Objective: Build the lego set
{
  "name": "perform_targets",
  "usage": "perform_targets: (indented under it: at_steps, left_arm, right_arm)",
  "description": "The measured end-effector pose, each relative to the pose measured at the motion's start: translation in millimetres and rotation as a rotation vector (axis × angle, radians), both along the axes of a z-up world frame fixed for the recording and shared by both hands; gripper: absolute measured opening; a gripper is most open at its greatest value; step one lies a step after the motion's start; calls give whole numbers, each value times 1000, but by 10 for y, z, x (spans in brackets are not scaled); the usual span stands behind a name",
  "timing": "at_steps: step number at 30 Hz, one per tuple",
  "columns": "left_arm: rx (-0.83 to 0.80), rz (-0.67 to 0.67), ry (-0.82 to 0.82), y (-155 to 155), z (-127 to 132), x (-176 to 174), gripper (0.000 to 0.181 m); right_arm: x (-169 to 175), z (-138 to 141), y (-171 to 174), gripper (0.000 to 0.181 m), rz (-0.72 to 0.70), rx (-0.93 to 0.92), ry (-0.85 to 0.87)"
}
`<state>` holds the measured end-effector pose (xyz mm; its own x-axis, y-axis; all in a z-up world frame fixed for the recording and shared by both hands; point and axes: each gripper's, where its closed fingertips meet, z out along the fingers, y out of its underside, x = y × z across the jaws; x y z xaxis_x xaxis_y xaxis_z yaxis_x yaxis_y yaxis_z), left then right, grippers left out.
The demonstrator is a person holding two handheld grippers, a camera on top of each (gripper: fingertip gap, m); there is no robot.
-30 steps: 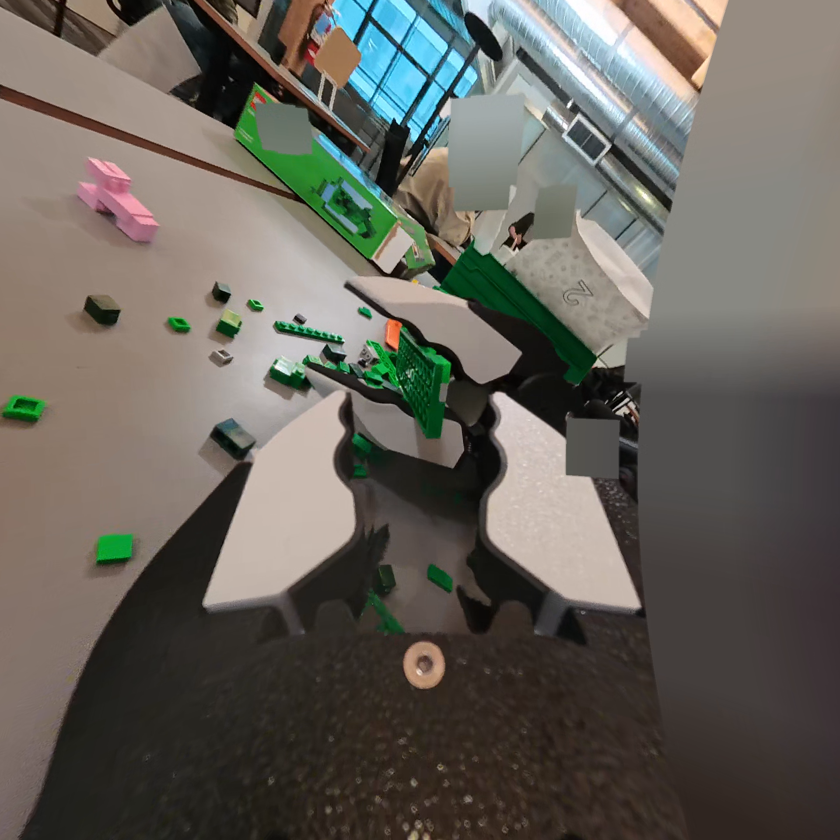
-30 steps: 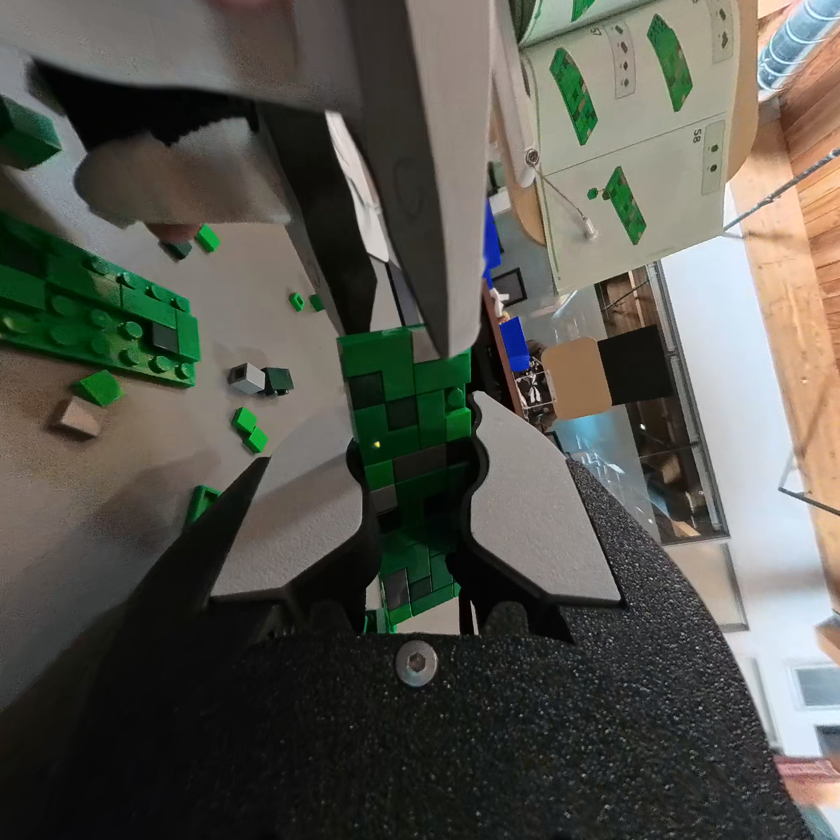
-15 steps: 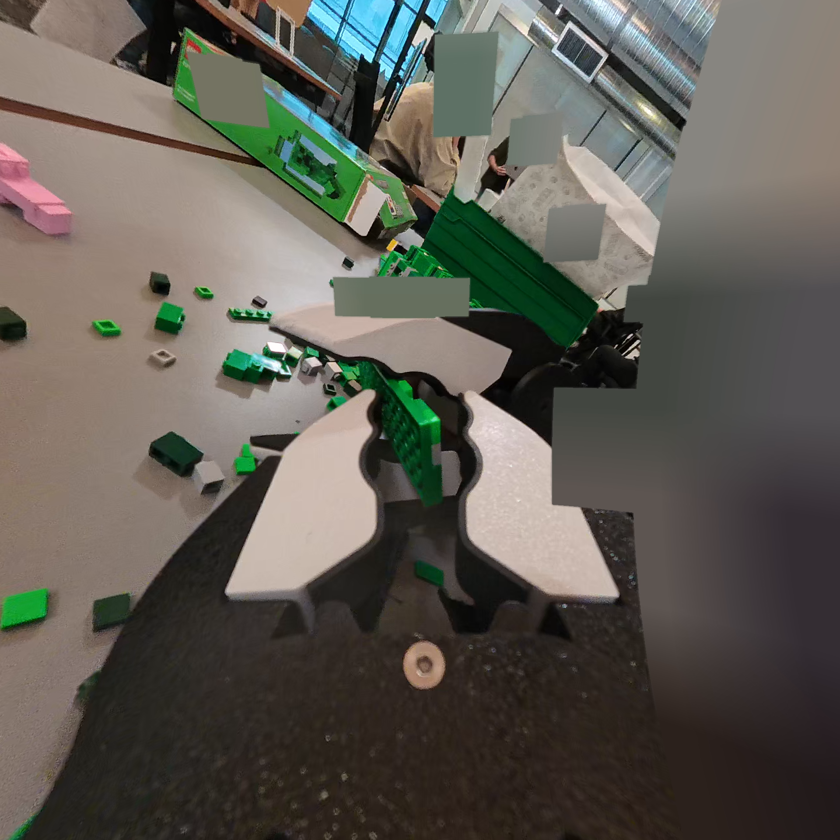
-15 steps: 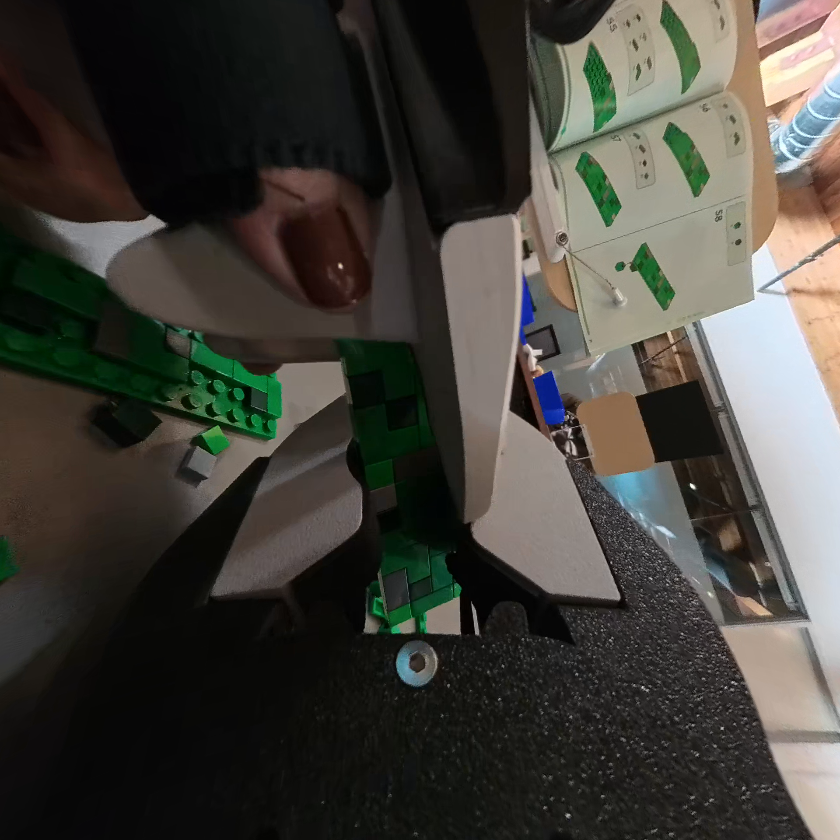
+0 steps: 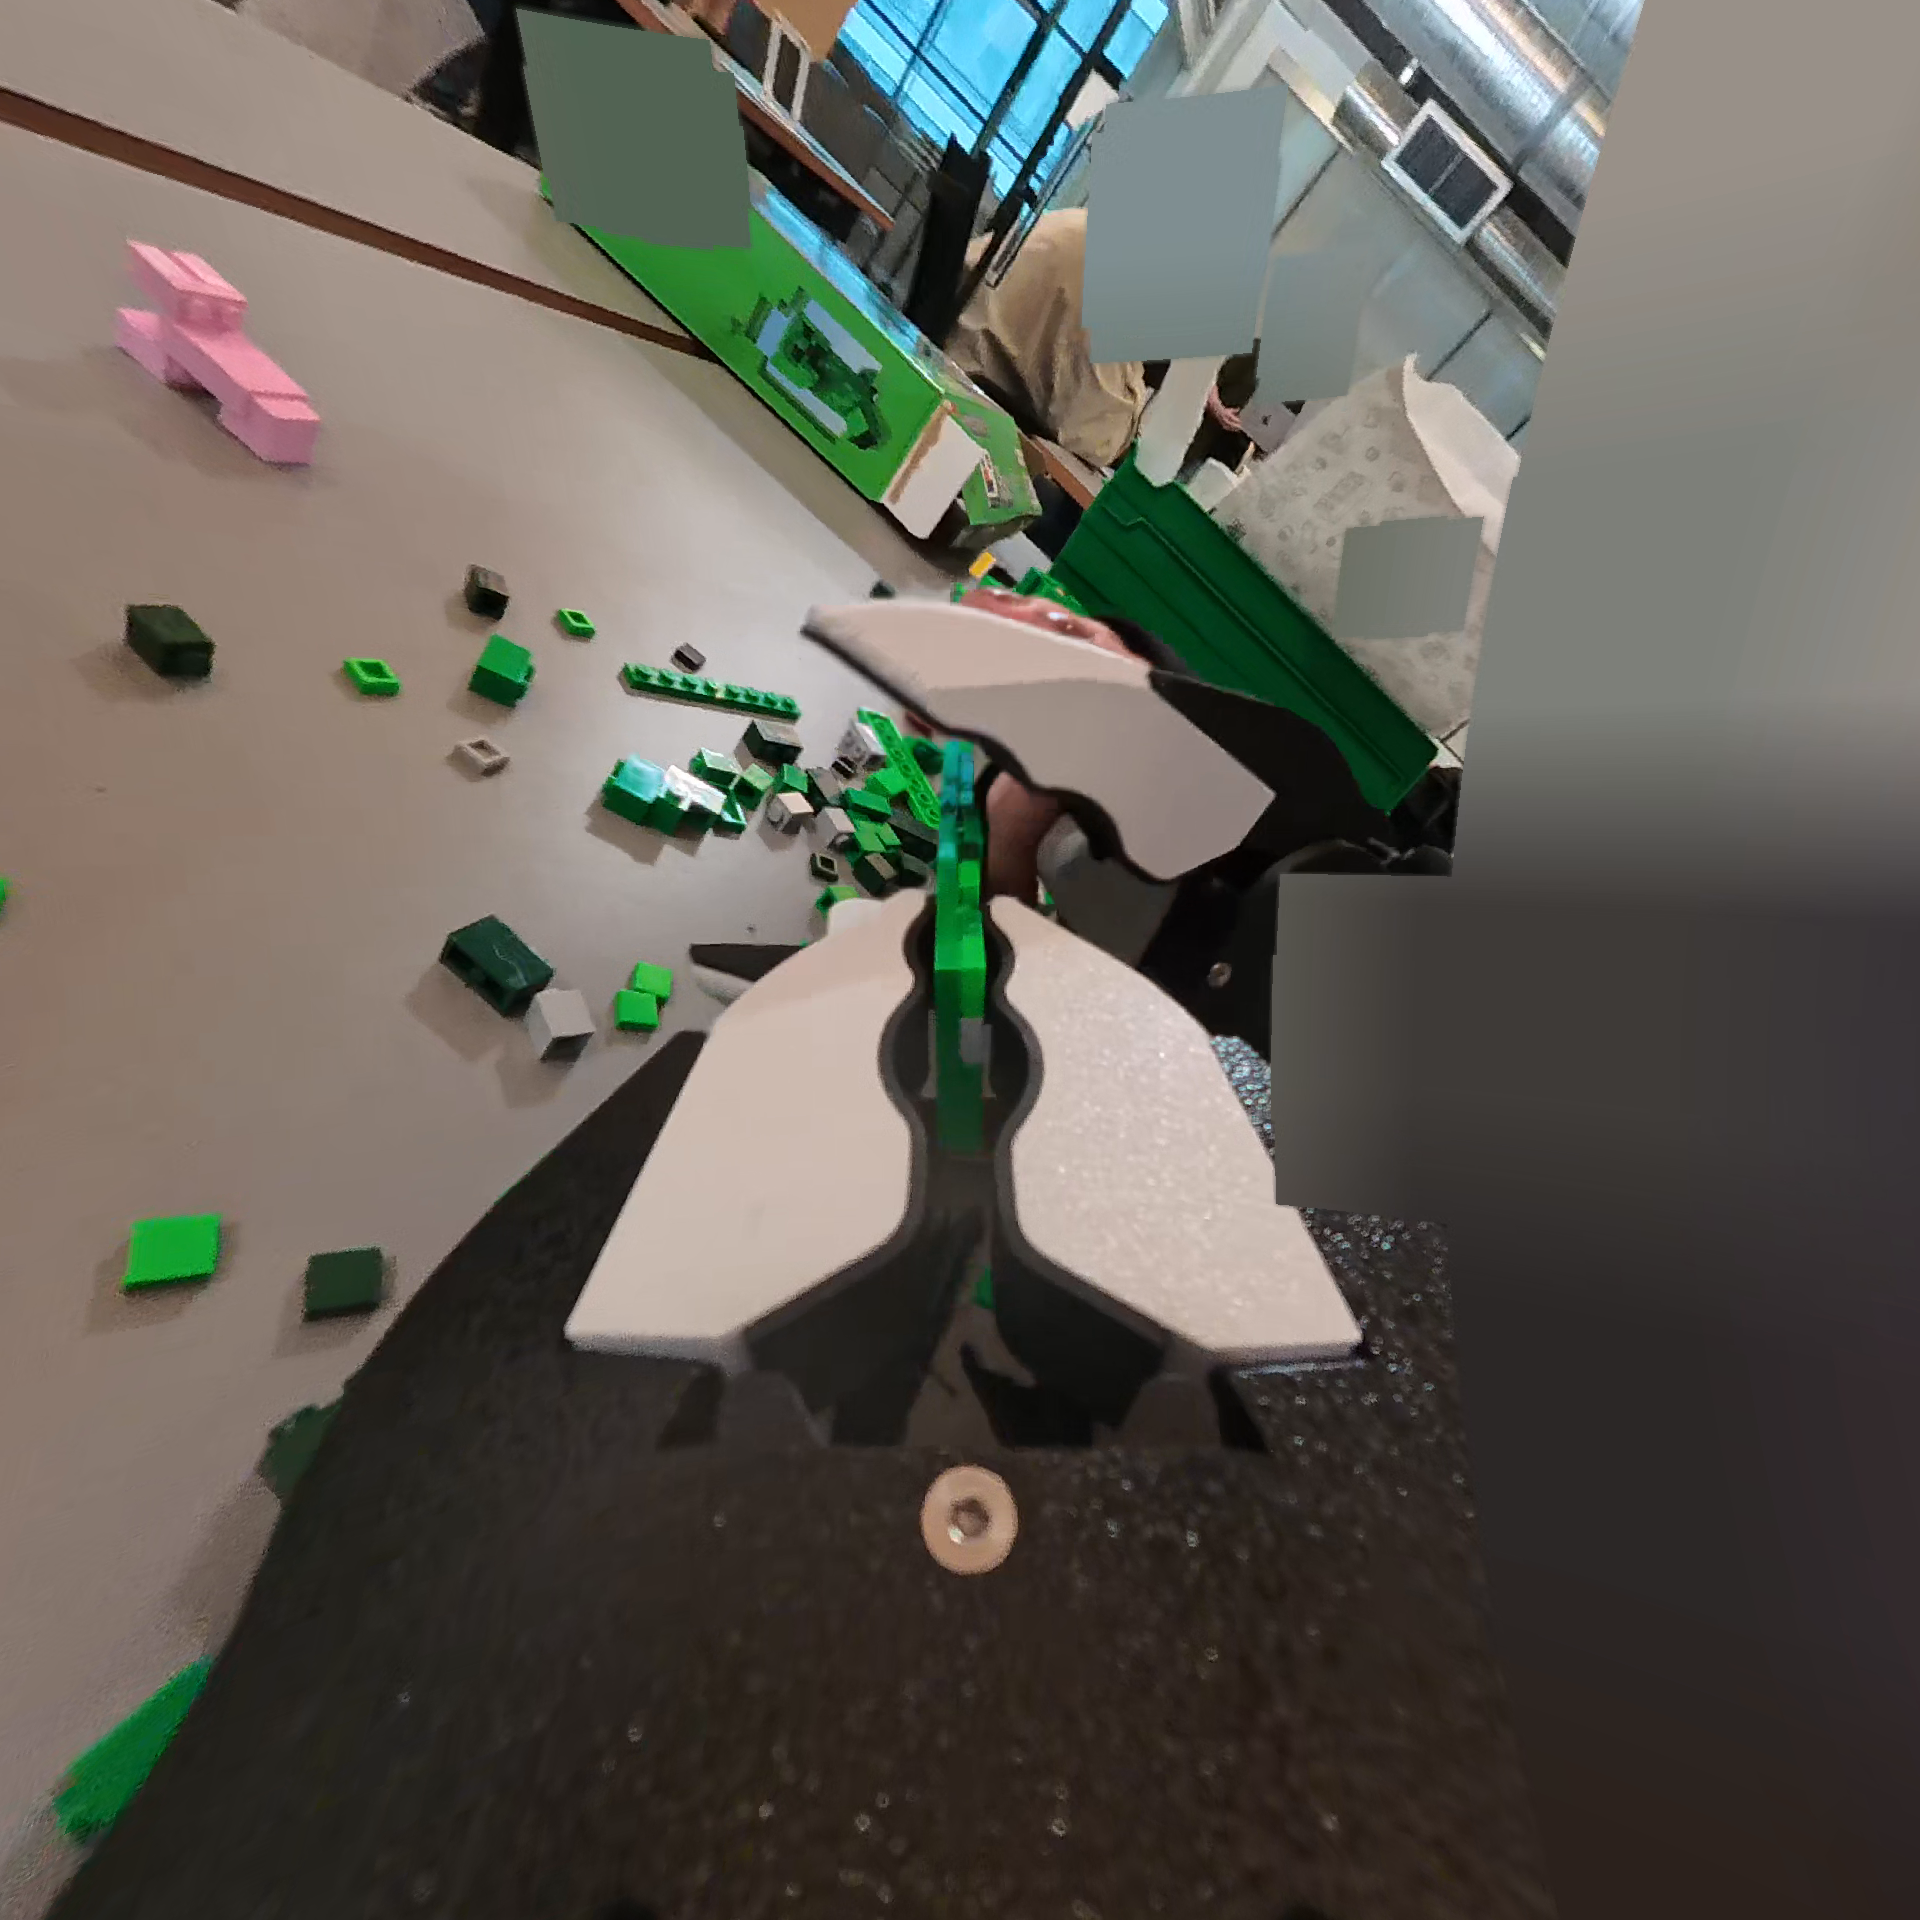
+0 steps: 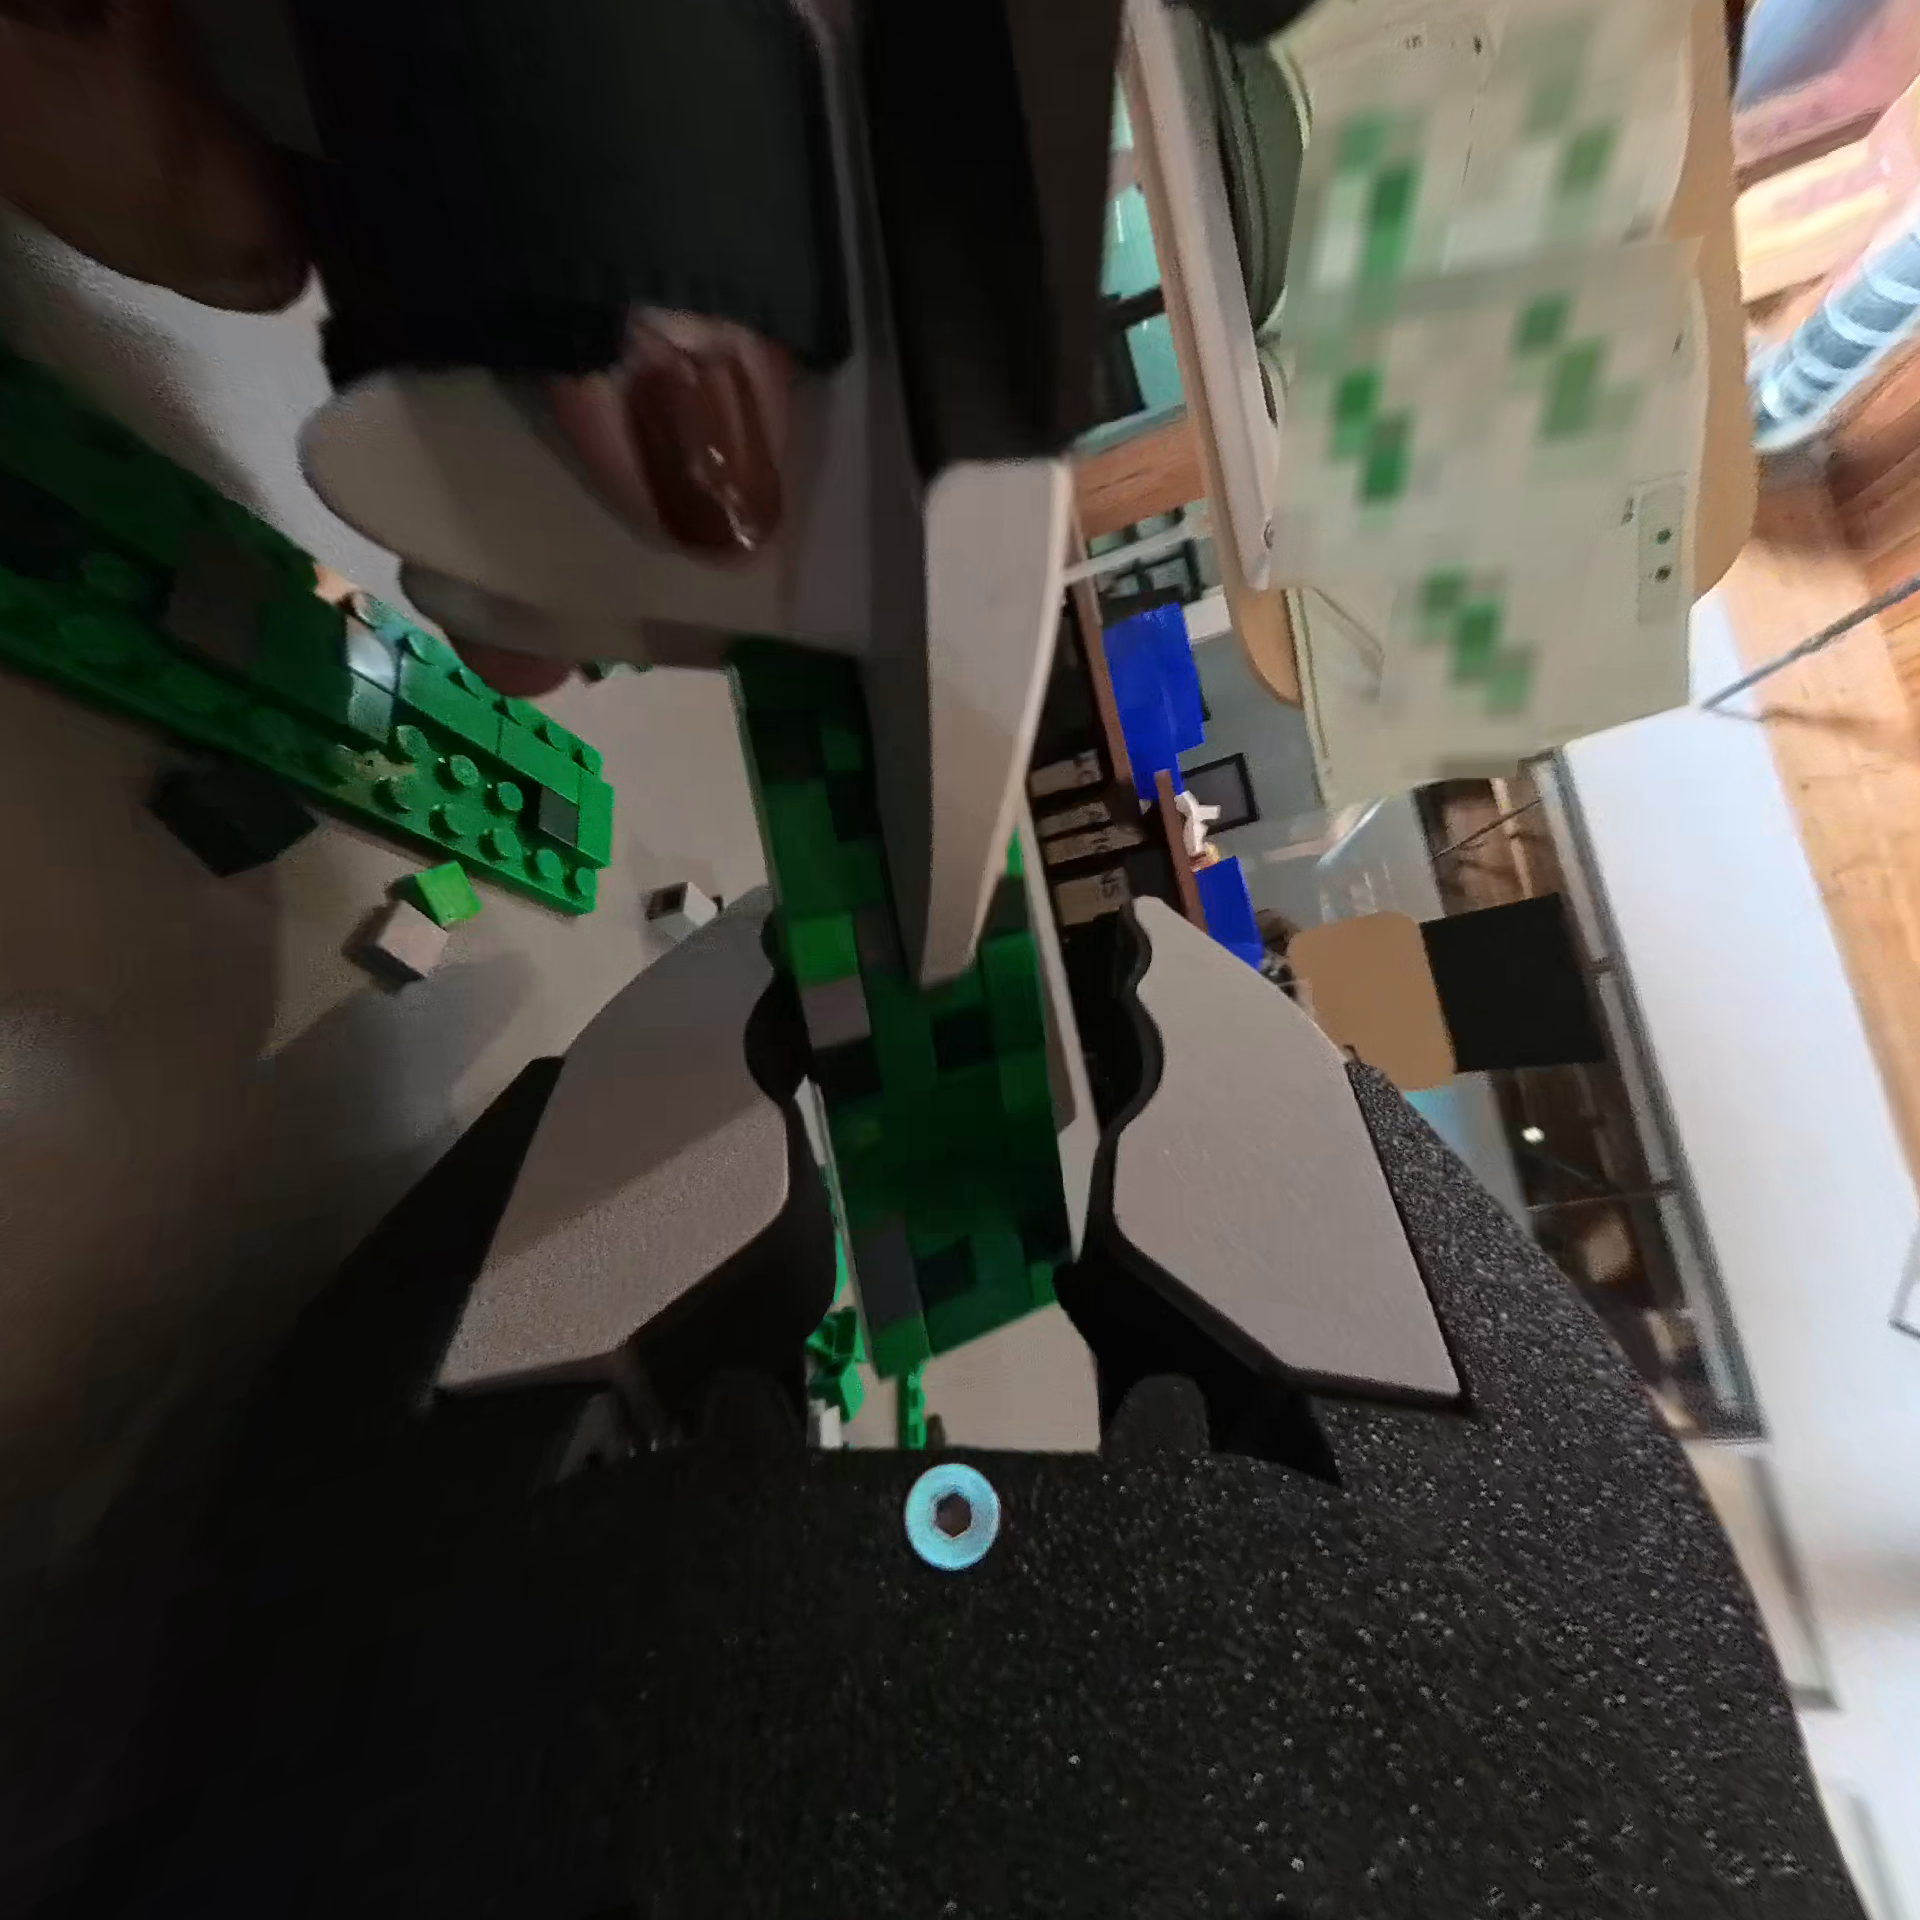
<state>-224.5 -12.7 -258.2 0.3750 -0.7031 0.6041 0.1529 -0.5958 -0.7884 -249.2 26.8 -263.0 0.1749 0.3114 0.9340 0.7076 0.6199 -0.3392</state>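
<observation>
I pinch the flat green-and-grey tiled lego panel point(image 5: 957, 997) edge-on in my left gripper point(image 5: 951, 914), my right gripper point(image 6: 951, 935) loosely bracketing it, with scattered loose green bricks point(image 5: 727, 790) still unplaced, so I judge it midway.

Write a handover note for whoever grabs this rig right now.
Left tongs: shut on the edge of the green mosaic panel, held in the air.
Right tongs: bracket the same panel; a sliver of gap shows at one finger, so the grip is unclear.
Loose bricks lie scattered on the table, as does a studded green plate.
Done: panel face looks tiled.
Left: probably joining it to the rest; check the open instruction booklet.
</observation>
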Motion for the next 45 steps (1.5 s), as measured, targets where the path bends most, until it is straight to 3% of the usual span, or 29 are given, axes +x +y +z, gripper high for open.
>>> perform_targets:
  at_steps: [1, 5, 9, 14, 15, 17, 18, 19, 21, 26, 31, 40, 45]
  left_arm:
    - [-3, 12, -3, 14, 0, -15, 6]
    - [-11, 25, 7, 31, -17, -33, 6]
    - [1, 8, 22, 6, -20, -13, 6]
    - [2, -14, -17, -11, 17, -10, 7]
    - [15, -35, -33, -34, 45, 9, 15]
    - [2, -58, 14, -49, -12, 62, 48]
    - [-1, -94, 35, -87, -38, 107, 44]
    - [1, -140, 47, -143, -48, 153, 25]
    - [-30, -113, 88, -107, -116, 140, 8]
    - [-38, -117, 125, -121, -160, 153, 5]
    - [-49, -85, 109, -85, -153, 109, 5]
    - [-12, -97, 124, -113, -134, 112, 5]
    - [2, -87, 144, -112, -141, 112, 5]
  right_arm:
    - [27, -12, 21, 58, -5, -33, 12]
    - [121, -83, 103, 66, -40, -129, 10]
    - [164, -237, 104, 42, -40, -218, -56]
    - [142, -232, 65, 39, -19, -246, -70]
    - [102, -240, 24, 39, 5, -265, -66]
    - [2, -254, -79, 39, 49, -285, -60]
    - [-45, -261, -130, 39, 67, -284, -69]
    - [-81, -265, -164, 39, 76, -276, -74]
    - [-105, -253, -188, 39, 83, -264, -70]
    - [-92, -319, -183, 43, 83, -288, -94]
    - [45, -366, -45, 55, -22, -321, -147]
    - [39, -412, -84, 52, -38, -357, -196]
    - [43, -377, -66, 45, -51, -227, -237]
